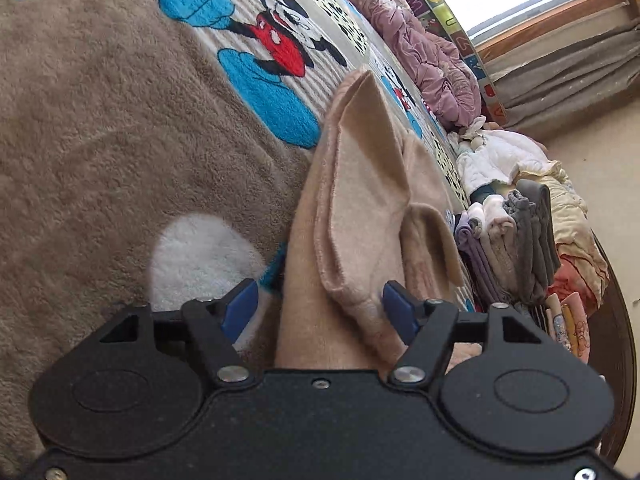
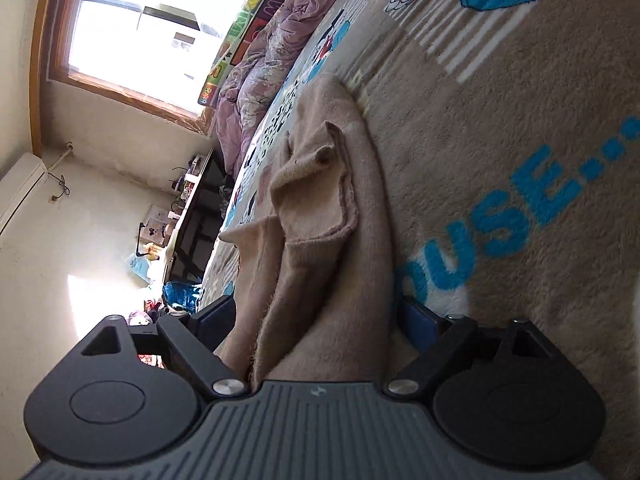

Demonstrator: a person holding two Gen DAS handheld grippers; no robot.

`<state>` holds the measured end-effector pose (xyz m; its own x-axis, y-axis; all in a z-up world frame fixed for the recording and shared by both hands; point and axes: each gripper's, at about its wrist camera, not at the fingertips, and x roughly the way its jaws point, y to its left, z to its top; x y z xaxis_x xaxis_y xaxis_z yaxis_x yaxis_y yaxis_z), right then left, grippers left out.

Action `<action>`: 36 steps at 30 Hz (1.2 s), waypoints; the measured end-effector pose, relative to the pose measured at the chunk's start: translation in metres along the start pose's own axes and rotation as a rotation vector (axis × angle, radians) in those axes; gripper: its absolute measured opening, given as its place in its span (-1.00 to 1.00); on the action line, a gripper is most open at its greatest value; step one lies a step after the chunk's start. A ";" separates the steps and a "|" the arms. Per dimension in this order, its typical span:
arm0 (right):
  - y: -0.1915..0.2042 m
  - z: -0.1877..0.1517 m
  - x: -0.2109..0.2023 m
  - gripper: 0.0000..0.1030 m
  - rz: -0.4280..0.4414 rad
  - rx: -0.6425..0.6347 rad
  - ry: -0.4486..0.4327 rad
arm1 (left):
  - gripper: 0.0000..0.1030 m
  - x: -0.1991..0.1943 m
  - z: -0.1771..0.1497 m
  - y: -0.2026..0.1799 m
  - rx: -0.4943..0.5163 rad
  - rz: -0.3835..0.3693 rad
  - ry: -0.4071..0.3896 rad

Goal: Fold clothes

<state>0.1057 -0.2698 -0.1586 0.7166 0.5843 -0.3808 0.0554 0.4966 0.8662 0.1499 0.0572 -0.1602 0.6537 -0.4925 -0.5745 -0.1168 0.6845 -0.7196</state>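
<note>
One beige garment (image 1: 352,208) lies rumpled on bed blanket (image 1: 100,128), running btwn both grippers. Left gripper (image 1: 318,310) & right gripper (image 2: 316,320): fingers spread wide, cloth btwn, not pinched.

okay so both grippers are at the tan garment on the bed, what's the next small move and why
Probably close both grippers on the cloth. The left gripper and right gripper each sit wide open with the tan garment bunched between their fingers, and it lies loosely creased on the brown blanket, so nothing is held yet for a fold.
</note>
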 end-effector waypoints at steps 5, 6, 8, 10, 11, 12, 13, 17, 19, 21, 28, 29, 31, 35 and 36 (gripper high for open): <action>0.018 -0.012 0.008 -0.35 0.054 0.058 0.038 | -0.65 -0.032 0.001 -0.025 0.048 -0.060 -0.038; 0.029 -0.012 -0.002 -0.37 0.078 0.049 0.026 | -0.65 -0.041 0.000 -0.028 0.062 -0.061 -0.053; 0.032 -0.014 -0.011 -0.37 0.077 0.037 0.037 | -0.63 -0.048 -0.003 -0.023 0.063 -0.046 -0.060; 0.023 -0.020 -0.003 -0.34 -0.010 0.009 0.095 | -0.52 -0.044 -0.008 -0.013 0.033 -0.046 -0.038; 0.017 -0.023 0.003 -0.31 -0.068 -0.011 0.129 | -0.42 -0.042 -0.010 -0.008 0.017 -0.046 -0.026; 0.013 -0.027 0.003 -0.37 -0.089 -0.021 0.127 | -0.36 -0.041 -0.012 -0.003 0.002 -0.046 -0.015; 0.014 -0.031 -0.002 -0.33 -0.071 -0.019 0.110 | -0.32 -0.039 -0.015 0.002 -0.013 -0.046 -0.004; 0.017 -0.042 -0.010 0.17 -0.038 -0.010 0.077 | 0.21 -0.031 -0.024 0.022 -0.075 -0.046 0.040; 0.011 -0.040 -0.006 0.27 0.008 0.066 0.046 | 0.21 -0.035 -0.026 0.022 -0.070 -0.048 0.026; 0.001 -0.037 -0.003 0.18 0.043 0.111 0.020 | -0.58 -0.041 -0.028 0.019 -0.052 -0.050 -0.001; -0.007 -0.048 -0.016 -0.45 0.023 0.079 0.029 | -0.44 -0.040 -0.034 0.023 -0.019 0.029 0.002; -0.015 -0.050 -0.015 -0.57 0.005 0.083 0.042 | -0.28 -0.036 -0.035 0.028 -0.020 0.039 0.013; -0.011 -0.051 -0.021 -0.45 0.016 0.070 0.033 | -0.22 -0.046 -0.034 0.021 0.012 0.046 -0.028; 0.009 -0.052 -0.040 0.27 0.013 -0.051 -0.061 | 0.02 -0.059 -0.034 -0.003 0.195 0.088 -0.146; 0.010 -0.051 -0.042 0.36 0.018 -0.069 -0.077 | 0.02 -0.058 -0.034 -0.002 0.203 0.082 -0.153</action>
<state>0.0404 -0.2571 -0.1506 0.7686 0.5436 -0.3371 -0.0043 0.5313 0.8471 0.0872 0.0661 -0.1386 0.7555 -0.3548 -0.5508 -0.0317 0.8200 -0.5715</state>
